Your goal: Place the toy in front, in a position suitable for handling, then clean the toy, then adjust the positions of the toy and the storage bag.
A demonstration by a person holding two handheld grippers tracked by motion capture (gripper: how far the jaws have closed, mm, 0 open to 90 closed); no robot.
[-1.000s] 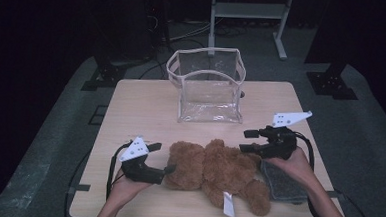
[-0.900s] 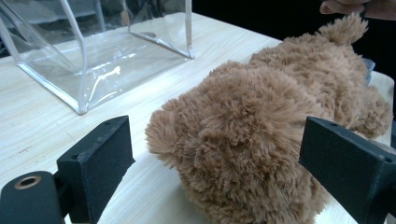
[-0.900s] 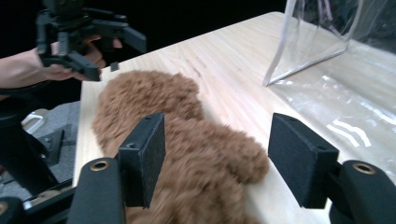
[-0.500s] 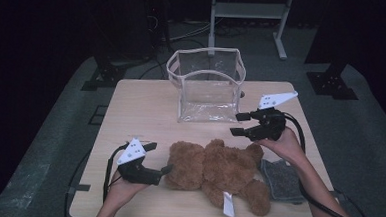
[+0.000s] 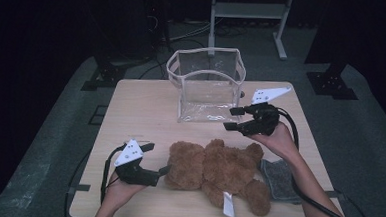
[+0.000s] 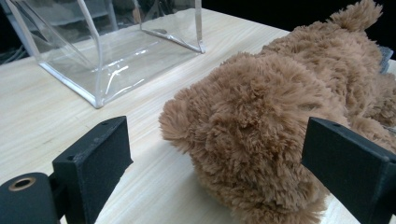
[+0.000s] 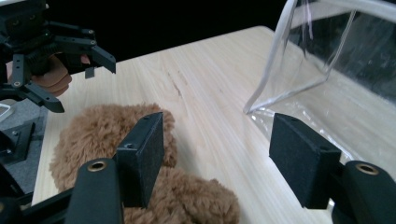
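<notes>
A pale wood-grain tabletop stands on a grey floor in a dark room, with black stand feet at either side and a light metal frame behind. A brown teddy bear lies on its side along the near edge, a white tag at its lower body and a grey felt pad just beside its legs. A clear plastic bag stands open at the far middle of the tabletop. The left hand-held gripper sits low at the bear's head, its jaws spread, with the head between them but not pinched. The right hand-held gripper hangs above the tabletop between bear and bag, its jaws wide apart and empty, near the bag's front corner.
</notes>
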